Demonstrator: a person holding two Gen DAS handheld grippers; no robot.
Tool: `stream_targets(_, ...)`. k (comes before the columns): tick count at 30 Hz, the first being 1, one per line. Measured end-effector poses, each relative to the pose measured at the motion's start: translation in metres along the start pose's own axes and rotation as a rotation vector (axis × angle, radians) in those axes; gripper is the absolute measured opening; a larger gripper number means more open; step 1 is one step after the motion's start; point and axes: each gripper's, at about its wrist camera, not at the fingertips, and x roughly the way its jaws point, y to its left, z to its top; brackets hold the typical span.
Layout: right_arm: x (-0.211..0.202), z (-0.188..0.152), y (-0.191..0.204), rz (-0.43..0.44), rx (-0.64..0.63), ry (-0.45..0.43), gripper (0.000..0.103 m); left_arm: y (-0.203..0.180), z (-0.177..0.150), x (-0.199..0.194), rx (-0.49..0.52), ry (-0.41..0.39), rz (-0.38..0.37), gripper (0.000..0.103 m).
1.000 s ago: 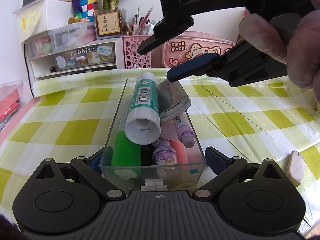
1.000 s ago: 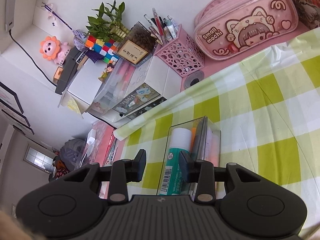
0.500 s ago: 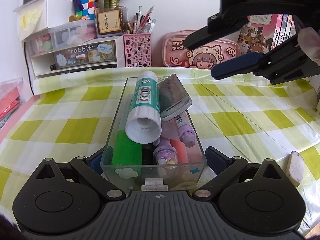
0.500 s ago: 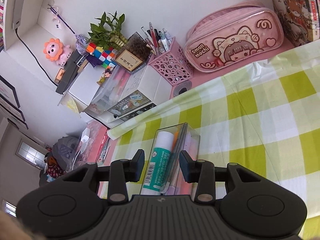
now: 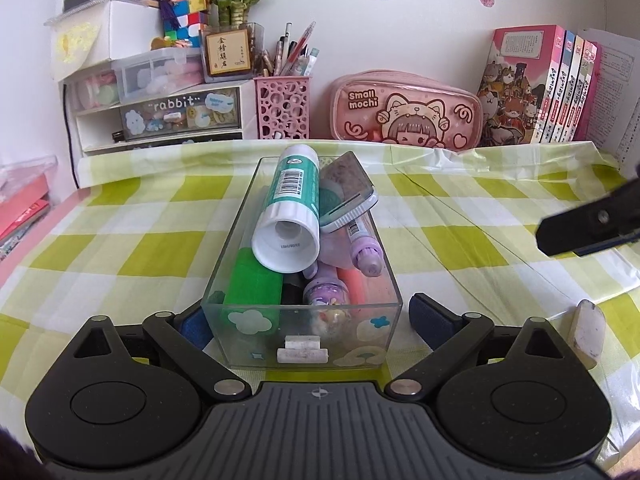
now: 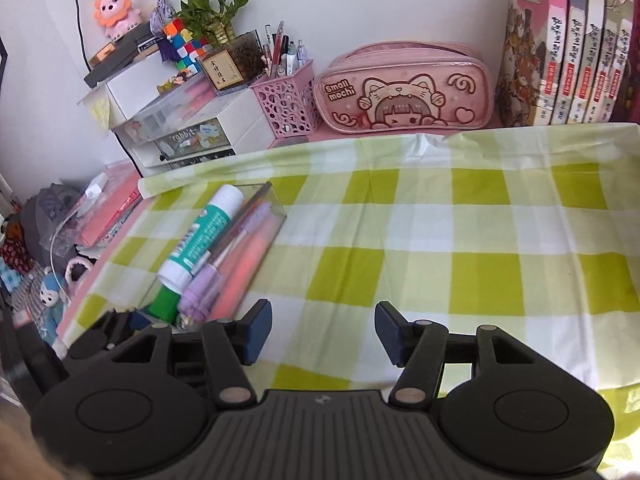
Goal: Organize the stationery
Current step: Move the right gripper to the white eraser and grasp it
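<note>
Far left of the desk there's the white drawer unit [image 5: 160, 116] marked "rabbit", and in front of it, on the green checked tablecloth [image 5: 460, 240], sits the clear plastic box [image 5: 302, 336] with the left gripper [image 5: 308, 316] straddling its near end. Its jaws stand wide either side of the box; the left pad looks close against the wall, the right one just apart, so nothing is clamped.

Inside, the big glue stick [image 5: 290, 216] lies on top of the heap, tilted, its white cap toward the camera. Beside it a correction tape [image 5: 348, 200] leans over the right rim, with a purple pen [image 5: 366, 250], a green marker [image 5: 252, 284] and an orange marker [image 5: 350, 284] underneath.

Moving right: the right gripper [image 6: 322, 330] hangs over bare cloth, jaws apart and holding nothing, the box off to its left. Near the right edge a small white eraser [image 5: 586, 334] lies alone, outside the box.

The risk, I'd say, is that overfilled pile: shove or tip the box and the glue stick could roll off, or the tape slide over the rim. Squeeze the thin walls hard and the box may skid or flex
</note>
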Motion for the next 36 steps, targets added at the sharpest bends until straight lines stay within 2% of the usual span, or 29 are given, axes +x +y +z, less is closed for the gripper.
stream_targets(4, -0.013, -0.025, -0.01, -0.015, -0.035, -0.006, 0.058, 0.001, 0.0, -0.001, -0.001, -0.008, -0.004, 0.092)
stream_targets(7, -0.023, -0.038, -0.013, -0.015, -0.117, 0.001, 0.061, 0.001, -0.001, -0.001, 0.0, -0.013, -0.009, 0.092)
stream_targets(9, -0.028, -0.046, -0.014, -0.03, -0.184, 0.001, 0.066, 0.001, -0.001, -0.001, 0.001, -0.015, -0.01, 0.092)
stream_targets(16, -0.021, -0.067, -0.015, -0.074, -0.326, 0.036, 0.067, 0.001, -0.002, -0.001, 0.001, -0.016, -0.011, 0.092)
stream_targets(27, -0.005, -0.063, -0.009, -0.093, -0.333, -0.038, 0.068, 0.001, -0.002, -0.001, 0.001, -0.016, -0.011, 0.092)
stream_targets(36, -0.004, -0.063, -0.008, -0.086, -0.348, -0.075, 0.045, 0.001, -0.002, -0.001, 0.001, -0.016, -0.01, 0.091)
